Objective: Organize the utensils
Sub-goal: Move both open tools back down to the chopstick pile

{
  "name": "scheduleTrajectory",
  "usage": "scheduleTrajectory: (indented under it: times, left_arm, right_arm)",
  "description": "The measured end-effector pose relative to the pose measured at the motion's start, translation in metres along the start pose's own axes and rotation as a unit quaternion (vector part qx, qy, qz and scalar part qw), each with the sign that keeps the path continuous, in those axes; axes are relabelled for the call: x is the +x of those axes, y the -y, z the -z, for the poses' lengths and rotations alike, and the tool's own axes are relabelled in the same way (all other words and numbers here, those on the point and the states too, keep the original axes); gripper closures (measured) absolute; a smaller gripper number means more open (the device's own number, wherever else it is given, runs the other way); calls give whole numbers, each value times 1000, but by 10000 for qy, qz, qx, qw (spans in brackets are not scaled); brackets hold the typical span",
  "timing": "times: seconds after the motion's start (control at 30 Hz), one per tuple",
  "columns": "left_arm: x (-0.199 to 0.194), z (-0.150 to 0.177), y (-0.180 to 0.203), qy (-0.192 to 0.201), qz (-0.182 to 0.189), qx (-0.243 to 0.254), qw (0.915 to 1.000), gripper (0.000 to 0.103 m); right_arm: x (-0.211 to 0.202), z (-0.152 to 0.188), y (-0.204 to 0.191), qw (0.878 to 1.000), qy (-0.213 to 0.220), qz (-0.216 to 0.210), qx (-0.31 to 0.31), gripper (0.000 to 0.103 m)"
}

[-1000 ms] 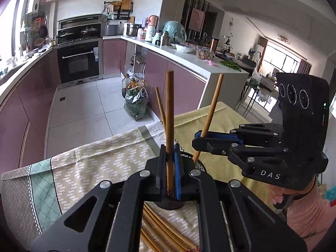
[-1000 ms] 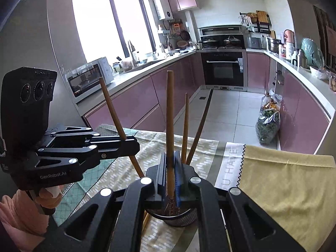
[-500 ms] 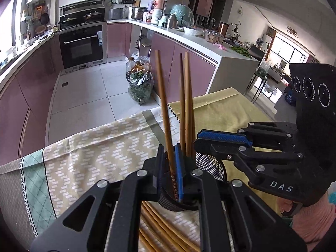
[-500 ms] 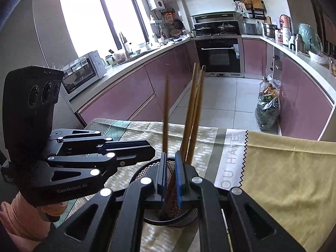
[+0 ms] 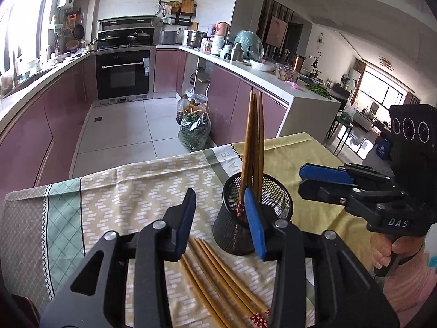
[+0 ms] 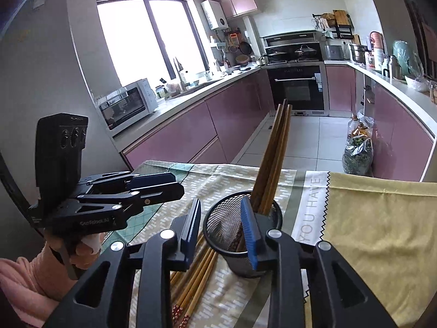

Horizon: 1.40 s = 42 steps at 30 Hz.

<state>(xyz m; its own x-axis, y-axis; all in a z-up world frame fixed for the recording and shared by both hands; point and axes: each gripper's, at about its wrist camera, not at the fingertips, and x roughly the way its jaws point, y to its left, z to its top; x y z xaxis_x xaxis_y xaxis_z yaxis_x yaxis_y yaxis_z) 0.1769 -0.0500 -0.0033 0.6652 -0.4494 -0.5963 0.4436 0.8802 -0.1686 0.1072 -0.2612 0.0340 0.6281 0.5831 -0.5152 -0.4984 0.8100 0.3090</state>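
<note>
A black mesh cup [image 5: 254,213] stands on the patterned tablecloth [image 5: 131,188]; it also shows in the right wrist view [image 6: 232,235]. Three wooden chopsticks [image 5: 254,147] stand upright in it, leaning together [image 6: 273,161]. Several more chopsticks [image 5: 218,281] lie flat on the cloth in front of the cup, also seen in the right wrist view [image 6: 196,281]. My left gripper [image 5: 222,224] is open and empty just above the loose chopsticks. My right gripper [image 6: 222,229] is open and empty beside the cup.
The cloth's yellow part [image 6: 382,218] lies to the right. Beyond the table edge are the tiled floor [image 5: 123,131], purple cabinets [image 6: 207,131], an oven [image 5: 123,73] and a bag of greens [image 5: 195,134] on the floor.
Both grippers held a chopstick over the cup a second ago. Both have opened; the chopsticks now stand in the cup, and both grippers have drawn back slightly.
</note>
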Motion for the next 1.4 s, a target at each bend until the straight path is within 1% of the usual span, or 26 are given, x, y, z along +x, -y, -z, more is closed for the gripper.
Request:
scheduleTrajectory:
  times: [0.1,0.2,0.33,0.43,0.57,0.63,0.73,1.03,1.4]
  left_arm:
    - [-11,15,-3,19,-41,-19,10000,61]
    - [-13,36,-3,-114,-170,22,9998,56]
    - [-6,67,-5,-463,-269,15,9986,53]
    - [3,90,-8,-769,-403,-35,9962,52]
    - [11,110,-18,-1065,-353,-299,9932,52]
    - [13,118,-20,-1161,-420,-325,9918,53]
    - [15,125,-19,-1261,-481,-320,9903,53]
    - [20,130,-17,-1426,-621,-258,9875,55]
    - [23,130,-13,-1429,-764,-120,9867,53]
  right_arm:
    - [-8,11,-15,9997,-13,-193,-158,69]
    - [-5,26,-26,9990,-216,-324,-234,68]
    - [19,53,-32,9970,-712,-237,-212,67]
    - [39,73,-30,9942,-1070,-54,-132,67]
    - [54,89,-24,9915,-1299,59,29,67]
    - [58,94,-23,9907,-1357,101,71,67]
    - [62,100,-24,9897,-1420,158,78,67]
    - [67,106,-27,9891,-1444,286,29,67]
    - [80,108,-40,9871,-1527,450,-182,67]
